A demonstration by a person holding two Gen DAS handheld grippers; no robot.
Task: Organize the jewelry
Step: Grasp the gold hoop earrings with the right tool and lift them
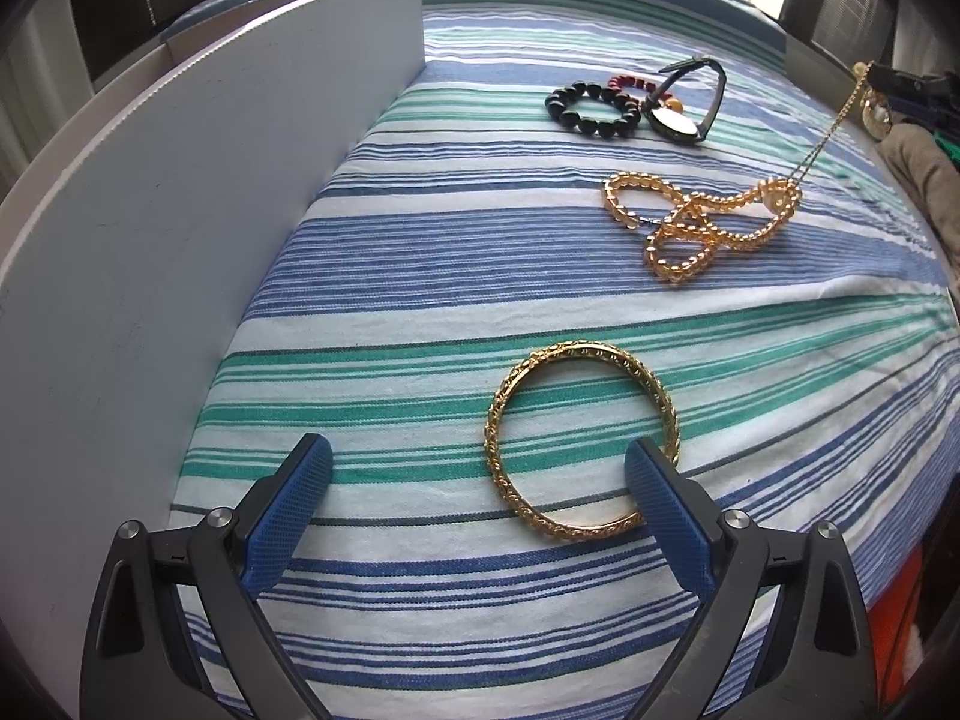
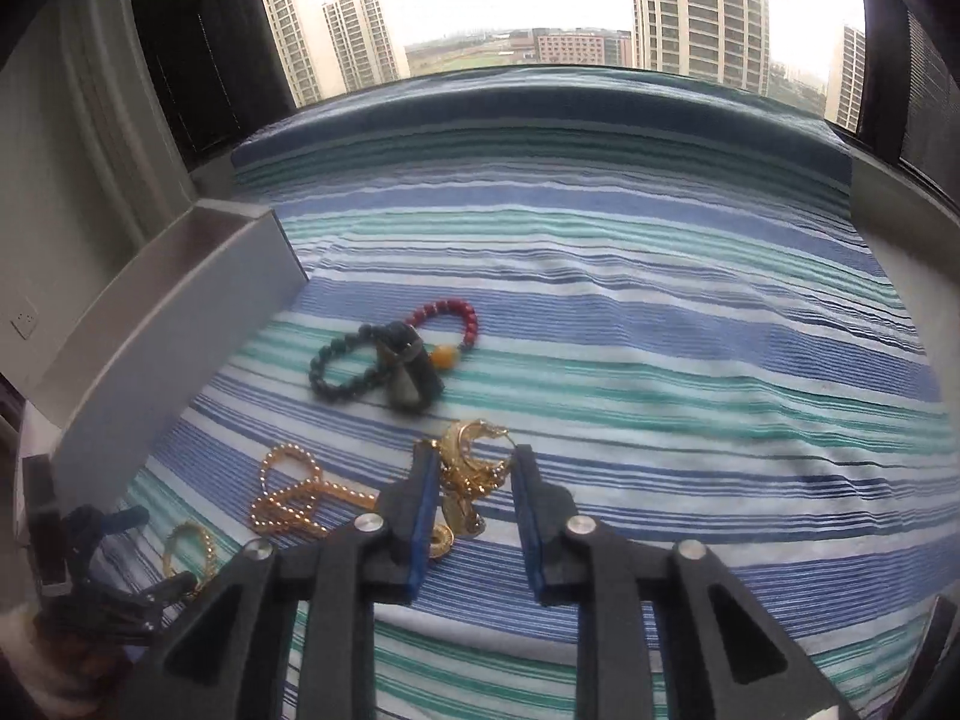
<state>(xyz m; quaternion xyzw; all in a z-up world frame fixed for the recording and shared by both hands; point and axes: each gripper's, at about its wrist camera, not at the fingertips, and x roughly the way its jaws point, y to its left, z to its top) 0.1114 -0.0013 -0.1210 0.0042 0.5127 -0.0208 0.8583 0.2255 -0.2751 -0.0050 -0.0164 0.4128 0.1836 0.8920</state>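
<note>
My left gripper point(image 1: 480, 468) stands open low over a gold bangle point(image 1: 582, 438) lying flat on the striped cloth; its right finger covers the bangle's right edge. My right gripper point(image 2: 475, 456) is shut on a gold chain with pendants point(image 2: 468, 468), which bunch between its pads. In the left wrist view that chain point(image 1: 834, 126) runs taut from the right gripper point(image 1: 900, 84) down to a gold beaded necklace point(image 1: 690, 222) coiled on the cloth. Farther back lie a black bead bracelet point(image 1: 591, 108), a red bead bracelet point(image 1: 630, 84) and a black watch point(image 1: 684, 114), touching one another.
A white open box point(image 1: 180, 210) stands along the left side of the blue, green and white striped cloth point(image 1: 420, 312). A window with tower blocks lies beyond the far edge. Dark frames and a curtain flank it. Something orange shows at the lower right.
</note>
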